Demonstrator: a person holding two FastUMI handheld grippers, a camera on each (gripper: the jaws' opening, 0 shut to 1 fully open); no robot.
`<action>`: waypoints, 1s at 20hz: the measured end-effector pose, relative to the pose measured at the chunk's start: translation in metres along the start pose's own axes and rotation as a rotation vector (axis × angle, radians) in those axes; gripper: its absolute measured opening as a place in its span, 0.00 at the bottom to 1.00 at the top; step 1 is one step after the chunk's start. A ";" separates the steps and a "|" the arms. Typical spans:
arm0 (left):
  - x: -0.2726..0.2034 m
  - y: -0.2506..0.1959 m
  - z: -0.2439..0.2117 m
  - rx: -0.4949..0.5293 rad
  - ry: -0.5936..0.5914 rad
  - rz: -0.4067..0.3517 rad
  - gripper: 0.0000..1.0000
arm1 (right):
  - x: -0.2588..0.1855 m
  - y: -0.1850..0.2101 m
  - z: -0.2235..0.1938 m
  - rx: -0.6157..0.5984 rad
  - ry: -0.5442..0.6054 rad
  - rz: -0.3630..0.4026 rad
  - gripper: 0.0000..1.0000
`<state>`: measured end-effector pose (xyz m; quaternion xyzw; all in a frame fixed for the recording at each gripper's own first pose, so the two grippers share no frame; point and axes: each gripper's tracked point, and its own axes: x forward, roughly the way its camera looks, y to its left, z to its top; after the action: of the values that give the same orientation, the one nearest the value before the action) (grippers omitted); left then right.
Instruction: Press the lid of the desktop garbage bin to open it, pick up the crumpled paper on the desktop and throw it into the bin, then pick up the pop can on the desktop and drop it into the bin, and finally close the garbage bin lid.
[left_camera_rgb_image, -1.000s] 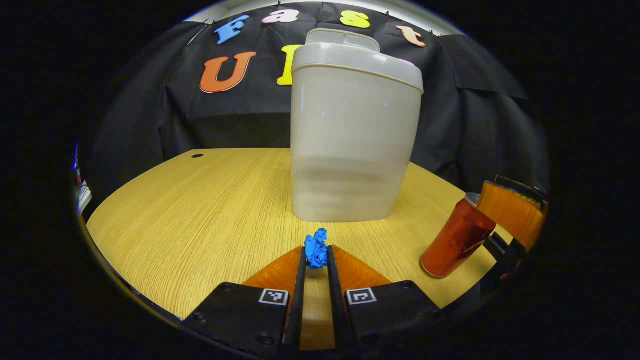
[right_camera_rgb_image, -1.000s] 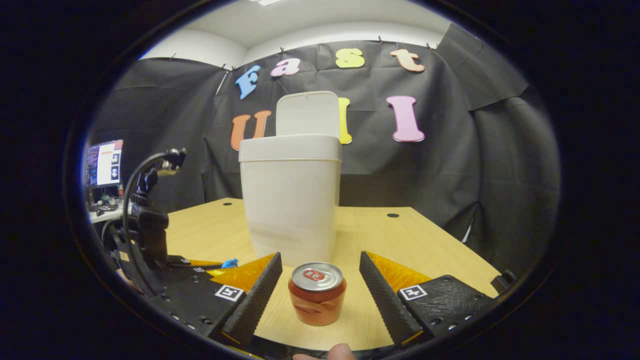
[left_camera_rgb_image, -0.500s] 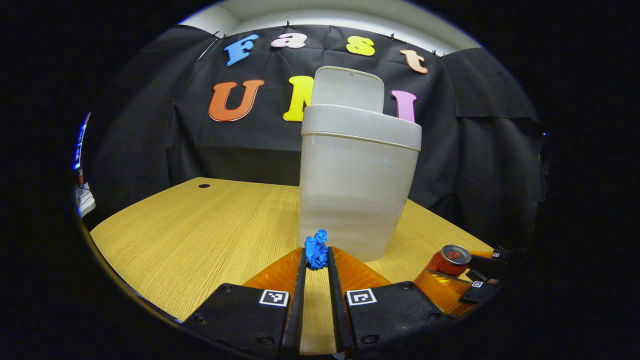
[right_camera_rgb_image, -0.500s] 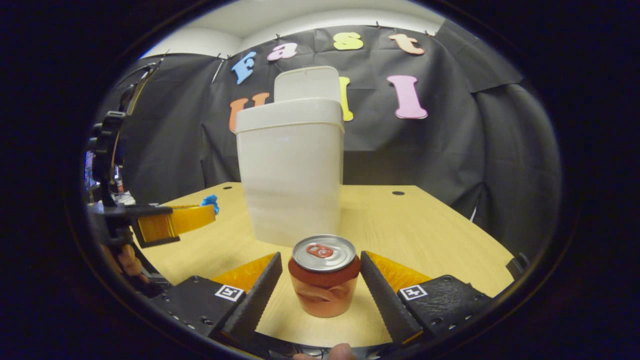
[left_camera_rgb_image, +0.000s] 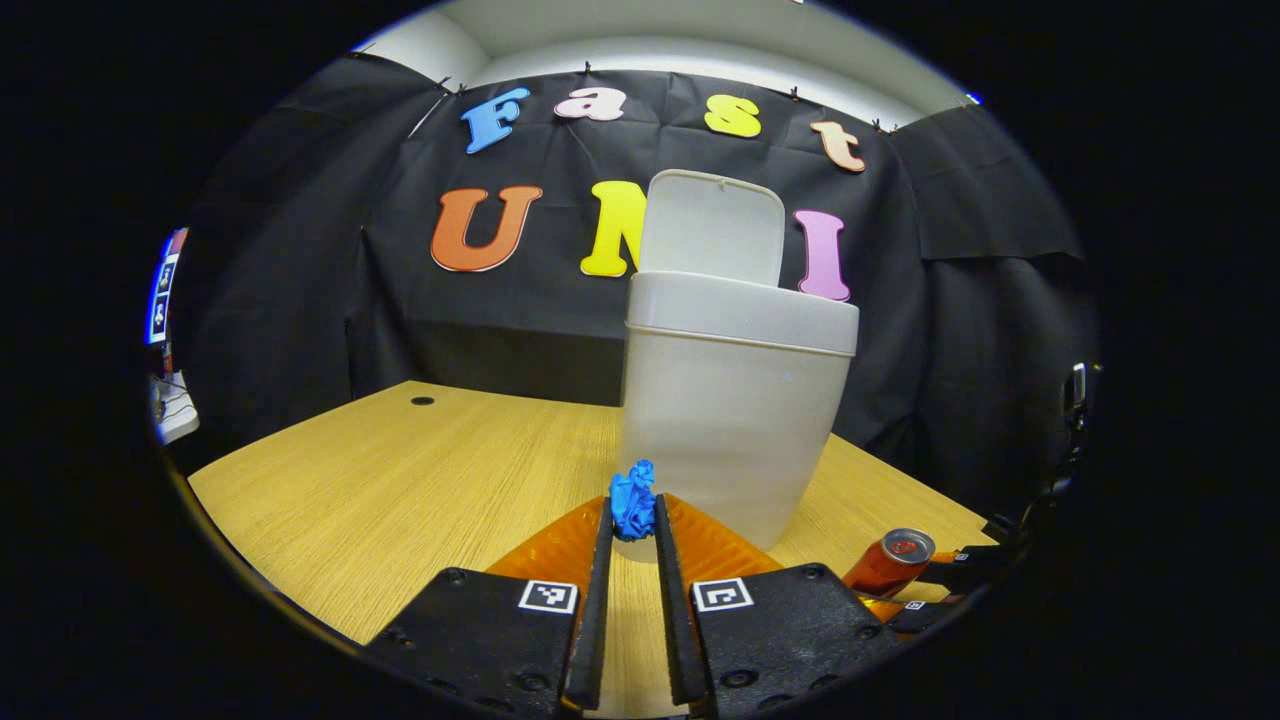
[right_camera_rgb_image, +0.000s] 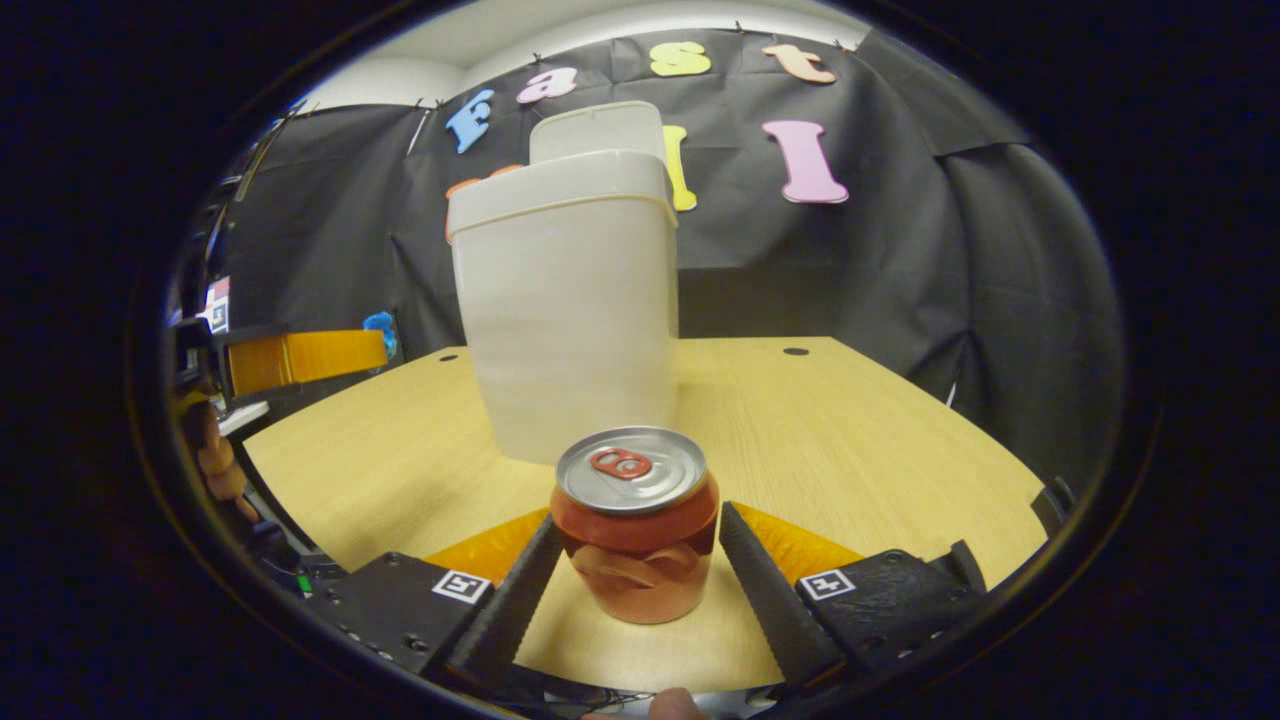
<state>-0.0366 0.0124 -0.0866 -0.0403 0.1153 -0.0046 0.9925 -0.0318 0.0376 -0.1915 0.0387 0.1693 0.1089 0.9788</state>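
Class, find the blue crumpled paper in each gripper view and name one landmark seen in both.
Left gripper view: the crumpled paper sits low at centre, pinched at the tips of the left tongs, in front of the bin.
Right gripper view: the crumpled paper is a small blue spot at far left, at the tip of the left tongs, raised above the desk.
Shared landmark: the white garbage bin, lid up.

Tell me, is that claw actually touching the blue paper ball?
Touching. In the left gripper view the left claw has both fingers pressed against the crumpled blue paper, holding it up.
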 end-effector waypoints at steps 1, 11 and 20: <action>0.000 0.001 0.007 0.001 -0.012 0.002 0.28 | 0.002 0.001 -0.002 0.001 0.011 0.005 0.95; 0.005 -0.001 0.079 0.017 -0.134 -0.033 0.28 | -0.006 0.004 0.010 -0.039 -0.032 0.048 0.80; 0.042 -0.018 0.169 0.077 -0.255 -0.067 0.27 | -0.023 0.001 0.045 -0.078 -0.095 0.068 0.80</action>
<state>0.0428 0.0074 0.0694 -0.0065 -0.0137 -0.0372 0.9992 -0.0377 0.0311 -0.1414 0.0114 0.1169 0.1466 0.9822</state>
